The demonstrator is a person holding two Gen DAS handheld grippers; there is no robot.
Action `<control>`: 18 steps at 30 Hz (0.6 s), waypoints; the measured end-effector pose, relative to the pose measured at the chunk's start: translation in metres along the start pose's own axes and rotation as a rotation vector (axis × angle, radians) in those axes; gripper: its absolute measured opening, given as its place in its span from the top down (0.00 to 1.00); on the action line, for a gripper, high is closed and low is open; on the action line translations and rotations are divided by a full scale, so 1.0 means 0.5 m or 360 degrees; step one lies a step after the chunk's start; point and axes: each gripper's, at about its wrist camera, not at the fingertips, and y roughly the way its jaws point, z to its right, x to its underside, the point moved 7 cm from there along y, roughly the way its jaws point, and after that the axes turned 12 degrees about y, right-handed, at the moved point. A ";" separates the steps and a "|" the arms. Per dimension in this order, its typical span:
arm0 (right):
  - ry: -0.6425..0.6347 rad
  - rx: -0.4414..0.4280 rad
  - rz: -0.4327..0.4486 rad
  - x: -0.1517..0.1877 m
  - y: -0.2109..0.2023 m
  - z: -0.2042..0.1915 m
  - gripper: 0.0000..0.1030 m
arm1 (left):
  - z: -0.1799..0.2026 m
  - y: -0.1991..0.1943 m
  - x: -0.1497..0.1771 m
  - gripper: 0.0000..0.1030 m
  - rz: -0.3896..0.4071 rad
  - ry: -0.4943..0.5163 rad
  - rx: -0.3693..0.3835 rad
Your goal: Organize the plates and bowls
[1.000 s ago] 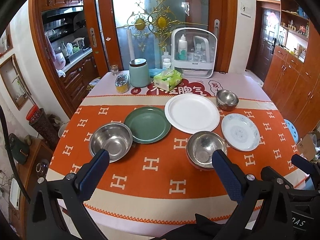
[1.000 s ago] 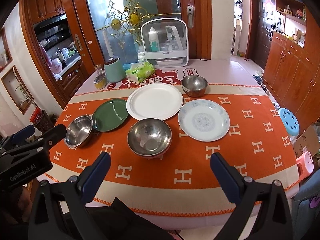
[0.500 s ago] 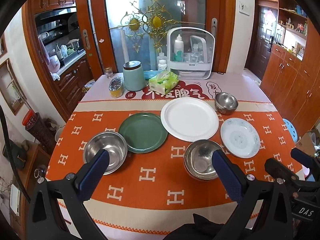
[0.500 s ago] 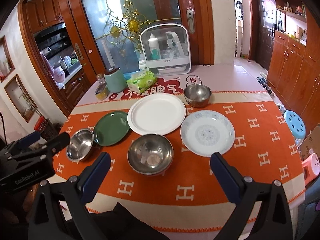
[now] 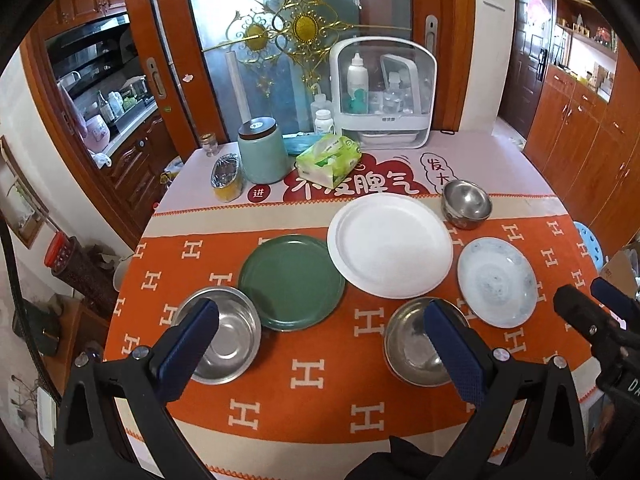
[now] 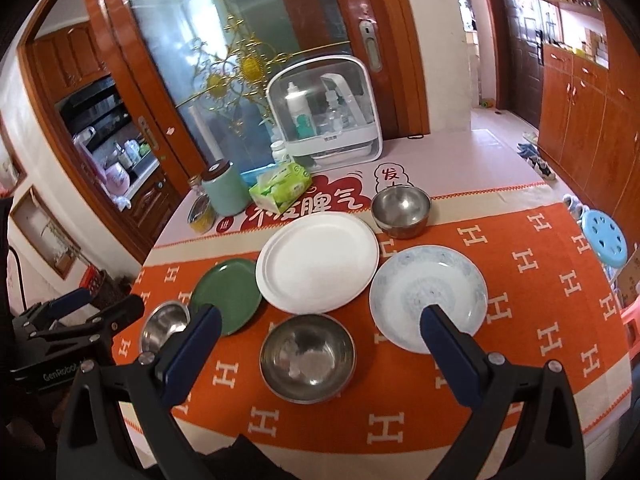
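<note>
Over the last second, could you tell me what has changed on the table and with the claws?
Only the cameras' viewpoints shifted: both claws, left claw and right claw, drifted slightly over the table while staying open and empty. The three plates and three steel bowls, including the nearest bowl, lie where they were; nothing was taken hold of.

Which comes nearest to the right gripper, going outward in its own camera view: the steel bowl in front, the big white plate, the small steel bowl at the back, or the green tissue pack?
From the right gripper:
1. Large steel bowl, right between its fingers.
2. Big white round plate, behind that bowl.
3. Small steel bowl, back right.
4. Green tissue pack, back left; close to the small bowl's range, but a little farther.
</note>
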 end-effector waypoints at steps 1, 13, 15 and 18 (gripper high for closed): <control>0.0015 0.0003 -0.0001 -0.006 0.007 0.002 0.03 | -0.006 0.007 -0.008 0.01 -0.0006 -0.0007 0.0015; 0.0170 0.0035 -0.0083 -0.042 0.082 0.013 0.03 | -0.067 0.088 -0.118 0.01 -0.0127 0.0073 0.0008; 0.0201 0.0041 -0.0096 -0.045 0.092 0.014 0.03 | -0.072 0.098 -0.127 0.01 -0.0155 0.0086 0.0023; 0.0242 0.0047 -0.0120 -0.050 0.106 0.013 0.03 | -0.078 0.117 -0.145 0.01 -0.0193 0.0125 0.0020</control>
